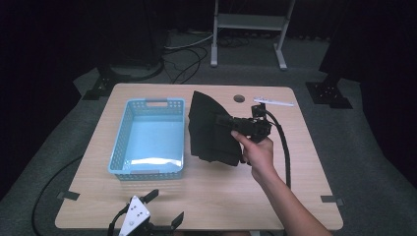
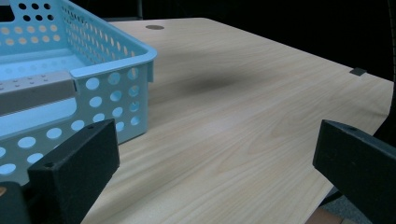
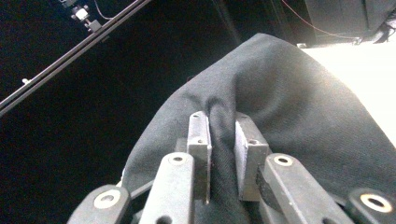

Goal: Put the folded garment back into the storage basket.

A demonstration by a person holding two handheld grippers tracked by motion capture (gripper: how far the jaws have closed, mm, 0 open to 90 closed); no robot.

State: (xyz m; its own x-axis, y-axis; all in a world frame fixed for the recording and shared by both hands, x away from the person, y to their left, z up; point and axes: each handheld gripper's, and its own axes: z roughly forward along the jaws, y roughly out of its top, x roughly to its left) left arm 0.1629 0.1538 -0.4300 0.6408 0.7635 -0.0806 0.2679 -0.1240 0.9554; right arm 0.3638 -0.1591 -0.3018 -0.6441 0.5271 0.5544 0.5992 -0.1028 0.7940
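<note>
A: As far as the high view allows a judgement, how far has the work been carried?

B: About halfway, it is judged. The black cloth (image 1: 212,130) has been lifted at one end and is held up just beside the blue basket (image 1: 120,147), on its right. Its lower edge appears to be touching the worktop (image 1: 275,196) or just above it; which cannot be told. Nothing has been placed in the basket, whose floor is seen bare.

A: How is the cloth held?

B: A fold of it is pinched between the jaws of the right gripper (image 3: 222,154), which are closed tight on the fabric in the right gripper view. The right hand (image 1: 255,150) is seen behind it.

A: And the left gripper (image 1: 164,209)?

B: It is kept low at the near edge of the worktop, jaws wide apart, nothing between them. The near corner of the basket is seen just ahead of it in the left gripper view.

A: What is left to be done?

B: The cloth is presumably to be carried over the rim, lowered inside and released. A white strip (image 1: 274,102) at the far edge is noted, untouched.
</note>
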